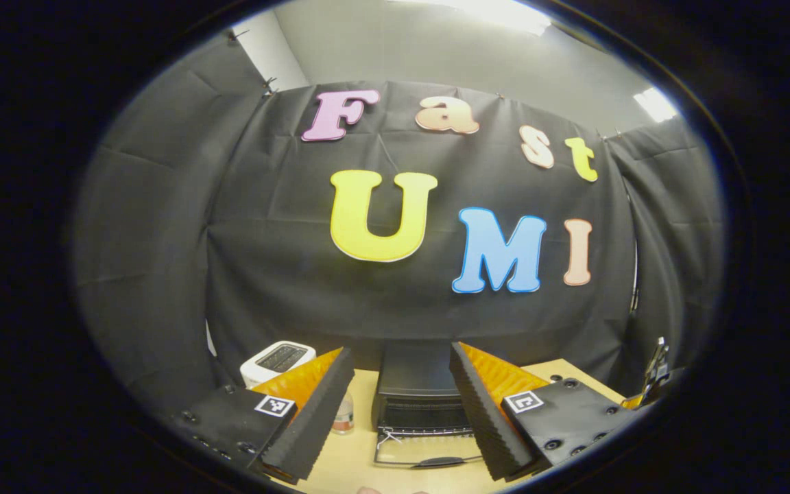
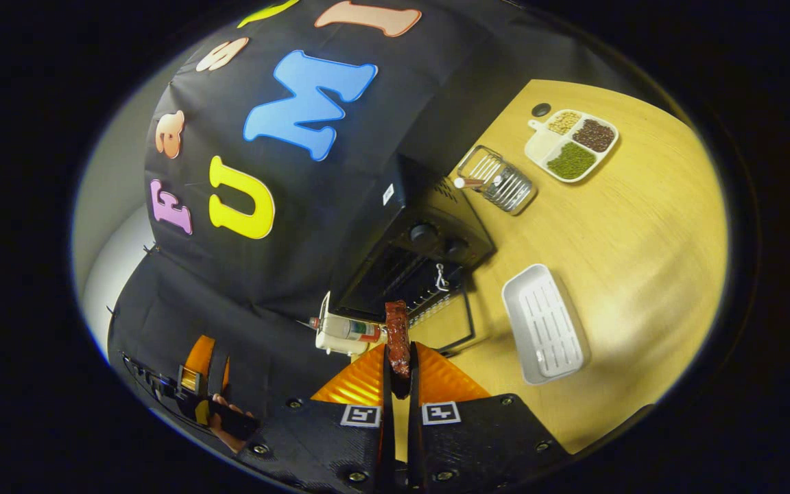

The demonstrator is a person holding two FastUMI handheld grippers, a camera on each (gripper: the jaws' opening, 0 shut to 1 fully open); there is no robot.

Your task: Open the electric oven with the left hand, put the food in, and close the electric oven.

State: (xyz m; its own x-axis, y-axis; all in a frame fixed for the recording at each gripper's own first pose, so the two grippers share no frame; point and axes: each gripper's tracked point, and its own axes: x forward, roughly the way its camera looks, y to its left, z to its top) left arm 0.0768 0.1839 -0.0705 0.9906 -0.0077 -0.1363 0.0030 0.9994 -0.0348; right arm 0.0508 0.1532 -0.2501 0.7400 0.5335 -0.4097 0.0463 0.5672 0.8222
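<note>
In the left gripper view, the left gripper [image 1: 402, 384] is hanging above the table [image 1: 361, 453] with its two fingers spread wide and nothing between them, so it is released. It is looking at the electric oven [image 1: 419, 391], which is standing at the back of the table against the booth wall. The oven door [image 1: 429, 456] is lying folded down toward the camera with its handle at the front edge, so the opening step looks done. I think the left gripper is waiting apart so that the way to the oven mouth is free. One white toaster [image 1: 277, 360] is standing to the left of the oven, and one small bottle [image 1: 344, 415] is standing between them.

In the right gripper view, the right gripper [image 2: 399, 374] is clenched on the food [image 2: 397, 336], one dark reddish strip that is sticking out forward from between the two fingers. It is pointing toward the open oven [image 2: 422, 240], but it is well apart from the mouth, so my judgement is that the putting-in step is only beginning. On the table [image 2: 642, 240] I am counting one white ridged tray [image 2: 544, 324], near the oven door, one metal wire basket [image 2: 498, 180] and one divided dish [image 2: 572, 145] with four compartments. The other gripper [image 2: 193, 387] is showing at the lower left with a hand [image 2: 220, 422] on it.
</note>
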